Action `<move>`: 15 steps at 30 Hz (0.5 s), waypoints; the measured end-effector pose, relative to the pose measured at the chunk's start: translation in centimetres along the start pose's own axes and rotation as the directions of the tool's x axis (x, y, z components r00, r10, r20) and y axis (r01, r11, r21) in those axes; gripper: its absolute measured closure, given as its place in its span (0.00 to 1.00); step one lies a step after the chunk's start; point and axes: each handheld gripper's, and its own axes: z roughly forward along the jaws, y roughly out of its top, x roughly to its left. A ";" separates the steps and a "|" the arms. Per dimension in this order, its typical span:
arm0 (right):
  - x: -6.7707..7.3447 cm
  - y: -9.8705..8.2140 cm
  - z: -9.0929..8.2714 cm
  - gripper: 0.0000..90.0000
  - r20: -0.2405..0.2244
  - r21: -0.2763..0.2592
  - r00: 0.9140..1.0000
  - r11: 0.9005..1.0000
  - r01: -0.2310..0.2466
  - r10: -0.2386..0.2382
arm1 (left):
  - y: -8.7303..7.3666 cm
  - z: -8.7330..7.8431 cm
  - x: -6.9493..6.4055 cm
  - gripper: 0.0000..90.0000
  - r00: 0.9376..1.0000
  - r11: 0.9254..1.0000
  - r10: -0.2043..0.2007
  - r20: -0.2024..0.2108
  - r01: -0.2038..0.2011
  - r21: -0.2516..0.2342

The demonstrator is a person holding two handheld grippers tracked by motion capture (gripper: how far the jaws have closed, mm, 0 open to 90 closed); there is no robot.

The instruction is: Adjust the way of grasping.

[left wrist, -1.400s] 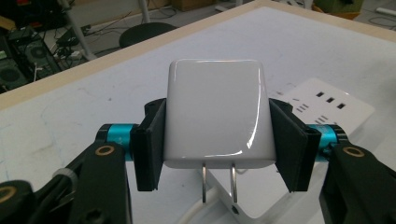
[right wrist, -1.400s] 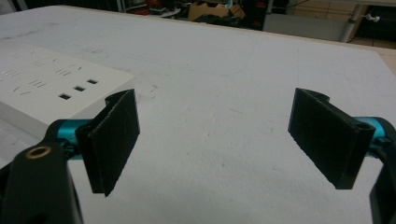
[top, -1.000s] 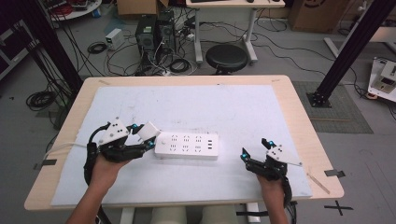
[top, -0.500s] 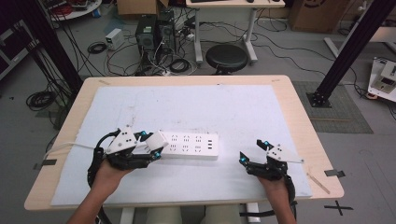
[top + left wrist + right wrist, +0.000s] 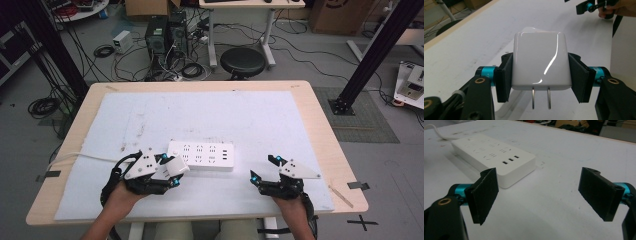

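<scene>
Two grippers are working at the lower part of the high view; at lower left, the left gripper (image 5: pixel 172 167) is clamping one white plug adapter (image 5: pixel 540 62), its two metal prongs (image 5: pixel 541 98) showing below; one white power strip (image 5: pixel 202 155) is lying at centre on the white mat (image 5: pixel 250 115), just beside the adapter; at lower right, the right gripper (image 5: pixel 262 169) is resting with jaws spread wide, grasping nothing.
</scene>
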 end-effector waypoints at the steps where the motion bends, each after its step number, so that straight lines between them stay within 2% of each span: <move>1: 0.0 0.0 0.0 0.19 0.000 0.000 1.000 1.000 0.000 0.000 | -0.1 0.2 -0.1 0.47 1.000 1.000 0.005 0.004 -0.005 0.008; 3: 0.5 -0.1 0.1 0.19 -0.037 0.019 0.999 1.000 -0.021 0.021 | -0.4 0.5 -0.3 0.47 1.000 1.000 0.012 0.015 -0.012 0.022; 7: 0.8 0.1 0.3 0.19 -0.068 0.035 0.997 0.999 -0.041 0.043 | -0.7 1.3 -0.9 0.47 0.999 0.999 0.023 0.030 -0.024 0.035; 8: 0.9 0.1 0.3 0.19 -0.070 0.035 0.997 0.999 -0.039 0.042 | -0.7 1.4 -1.0 0.47 0.999 0.998 0.036 0.037 -0.038 0.044; 15: 2.2 0.1 0.8 0.19 -0.112 0.053 0.993 0.998 -0.020 0.025 | -1.1 2.5 -1.8 0.47 0.996 0.997 0.056 0.068 -0.060 0.057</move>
